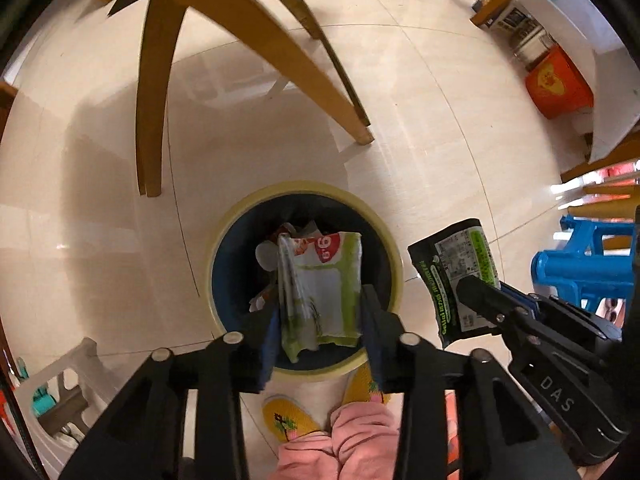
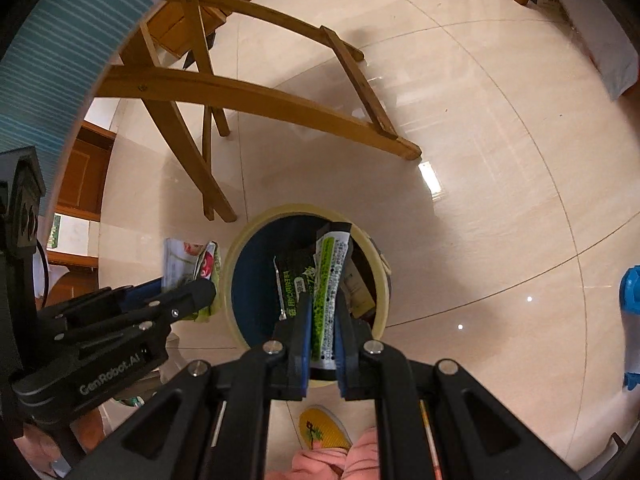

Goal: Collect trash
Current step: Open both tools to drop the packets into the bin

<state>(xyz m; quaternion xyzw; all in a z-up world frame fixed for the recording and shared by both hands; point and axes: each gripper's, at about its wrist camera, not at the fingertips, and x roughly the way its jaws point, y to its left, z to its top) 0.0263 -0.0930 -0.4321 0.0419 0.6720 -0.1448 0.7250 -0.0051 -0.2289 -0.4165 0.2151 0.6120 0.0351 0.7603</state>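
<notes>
Dropping step: both wrappers hang over the bin point(image 1: 394, 256).
Left tongs point(image 1: 320, 320): parted around the white-green wrapper point(image 1: 324, 292), pads seemingly loose.
Right tongs point(image 2: 323, 332): clamped on the black-green packet point(image 2: 326, 280).
Next: right tongs release; bin mouth at 12 o'clock.

Right tongs point(image 2: 323, 344) clamped on a black-and-green wrapper point(image 2: 330, 280), poised over a round bin point(image 2: 240, 264) with cream rim and blue inside, more wrappers lying within. At left, left tongs point(image 2: 188, 292) with a white-and-green packet point(image 2: 182, 262) between them, beside the bin. Wooden chair legs point(image 2: 256, 100) beyond on the glossy tiled floor point(image 2: 500, 200). Below, a yellow slipper point(image 2: 320, 430) and pink trousers point(image 2: 320, 464).
</notes>
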